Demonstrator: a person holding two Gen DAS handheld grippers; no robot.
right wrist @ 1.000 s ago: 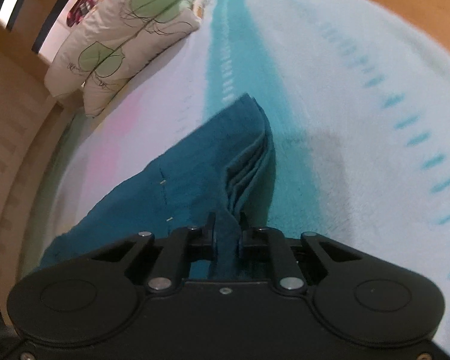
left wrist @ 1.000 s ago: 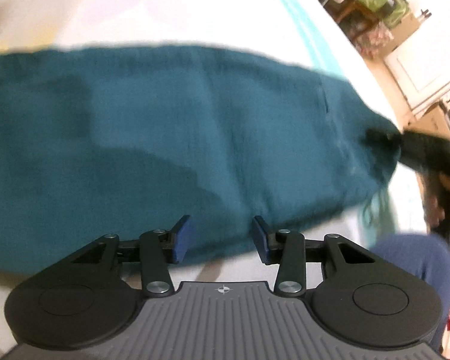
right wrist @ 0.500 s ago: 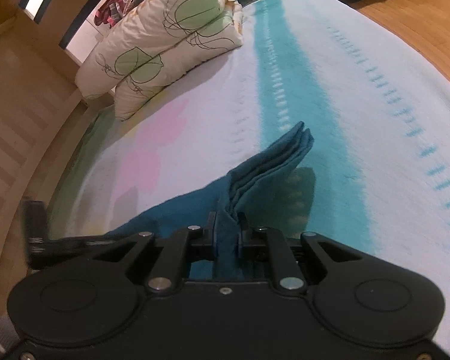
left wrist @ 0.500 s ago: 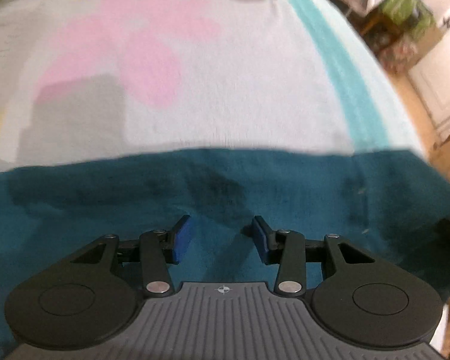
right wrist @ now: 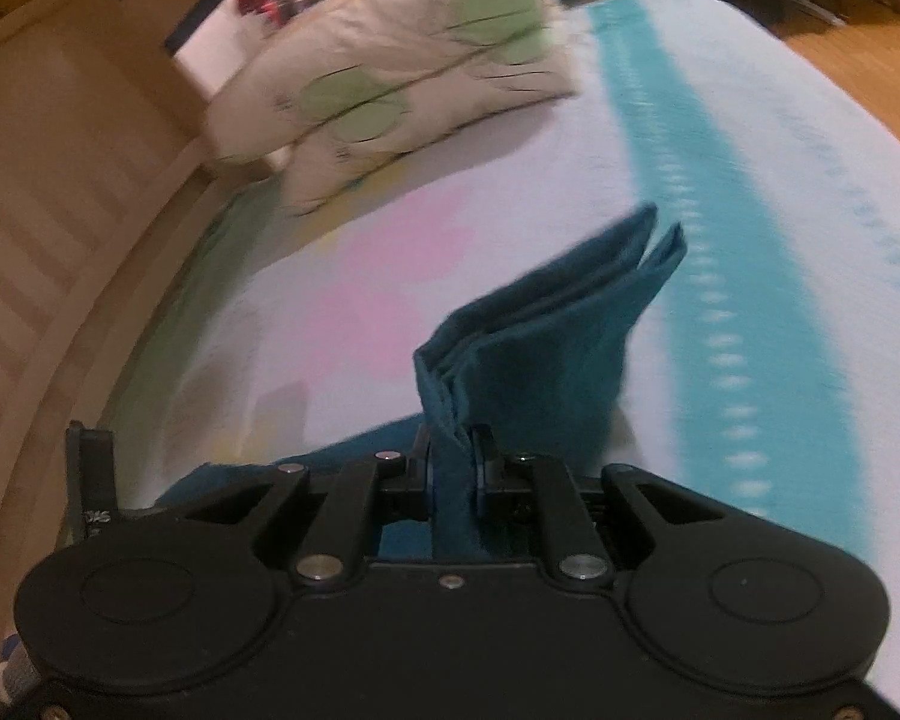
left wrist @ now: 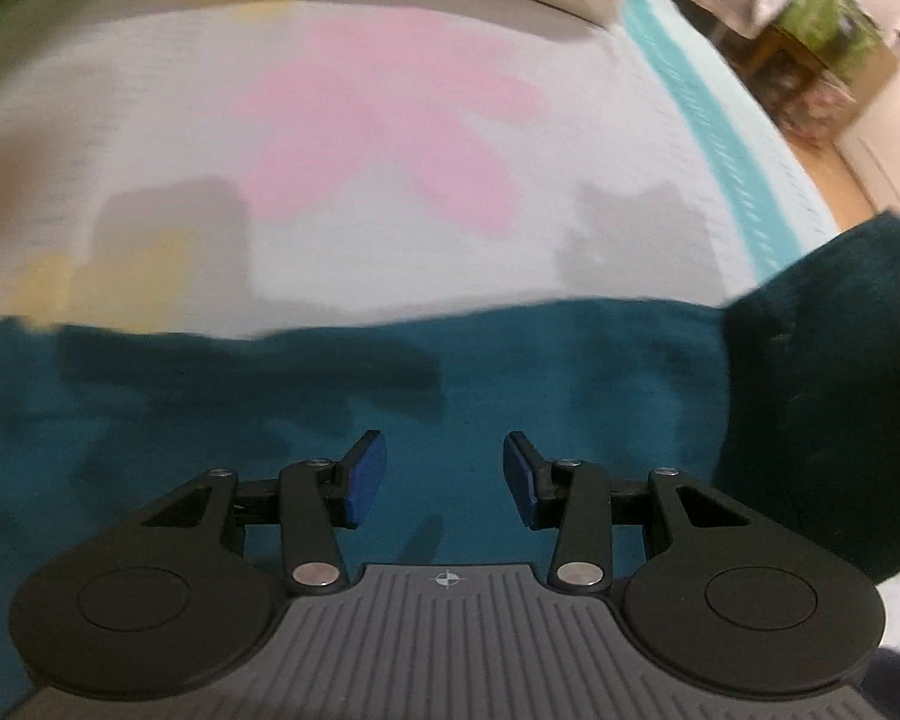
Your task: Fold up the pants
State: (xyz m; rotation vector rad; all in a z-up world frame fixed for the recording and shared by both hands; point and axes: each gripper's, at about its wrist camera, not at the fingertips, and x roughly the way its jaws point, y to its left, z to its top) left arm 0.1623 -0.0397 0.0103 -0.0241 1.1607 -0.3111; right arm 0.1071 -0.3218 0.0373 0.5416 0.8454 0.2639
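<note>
So the right gripper (right wrist: 455, 468) is pinching a bunched-up fold of the teal pants (right wrist: 546, 336), jaws squeezed tight on the cloth with several layers stacked between them. From the pinch the fabric stands up and fans out ahead into a pointed flap with two tips, lifted clear of the bed (right wrist: 780, 192). The rest of the pants trails down behind and to the left of the gripper, lying on the sheet.

The left gripper (left wrist: 444, 471) has its jaws spread apart, blue pads (left wrist: 363, 477) facing each other with nothing between them. It hangs over the pants (left wrist: 270, 420), which lie flat across the lower half of that view as a wide teal band. Can't really tell whether the pads touch the cloth or sit just above it. Over on the right side of that view a darker lump of the same teal fabric rises up off the bed, blurry.

Further out, the bed has a pale sheet with a big pink flower print (left wrist: 390, 120) and a turquoise stripe (right wrist: 690, 192) running along it. Two cream pillows (right wrist: 402, 78) with green circles sit at the head end, next to a wooden slatted headboard (right wrist: 48, 192). Wood floor (right wrist: 870, 42) shows past the bed's far edge. A black piece of the other gripper peeks in at the left edge of the right view.
</note>
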